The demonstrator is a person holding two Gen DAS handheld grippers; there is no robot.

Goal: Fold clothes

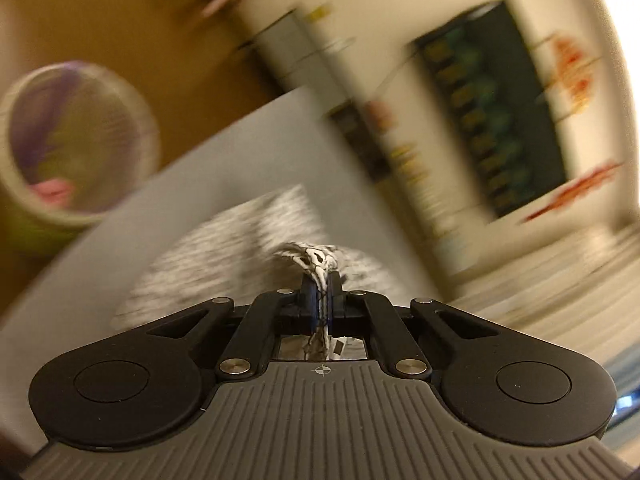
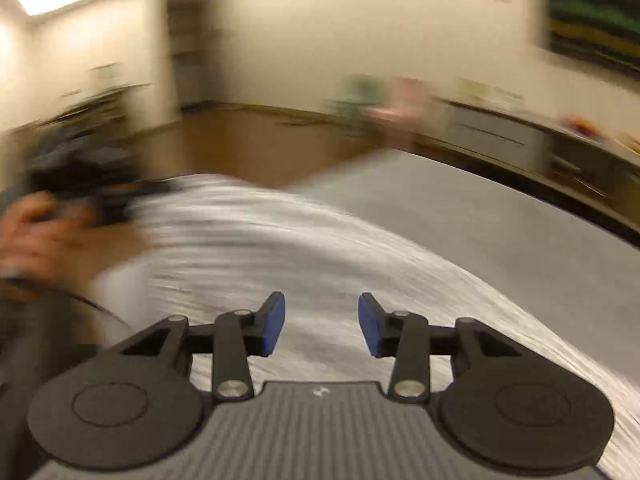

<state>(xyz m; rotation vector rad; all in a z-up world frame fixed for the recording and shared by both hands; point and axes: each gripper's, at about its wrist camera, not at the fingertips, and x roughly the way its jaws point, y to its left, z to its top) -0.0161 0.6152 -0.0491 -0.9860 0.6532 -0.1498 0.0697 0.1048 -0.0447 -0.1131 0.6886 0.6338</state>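
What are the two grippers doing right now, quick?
Left gripper: closed, pinching a bunch of the black-and-white patterned garment.
Right gripper: open, holding nothing, above the garment.

Motion blur smears the basket (image 1: 76,140), wall poster (image 1: 492,116) and person's hand (image 2: 44,240); their details are unreadable.

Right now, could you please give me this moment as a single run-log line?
left hand-held gripper: shut on black-and-white patterned garment | right hand-held gripper: open above garment | surface: grey table | views: motion-blurred
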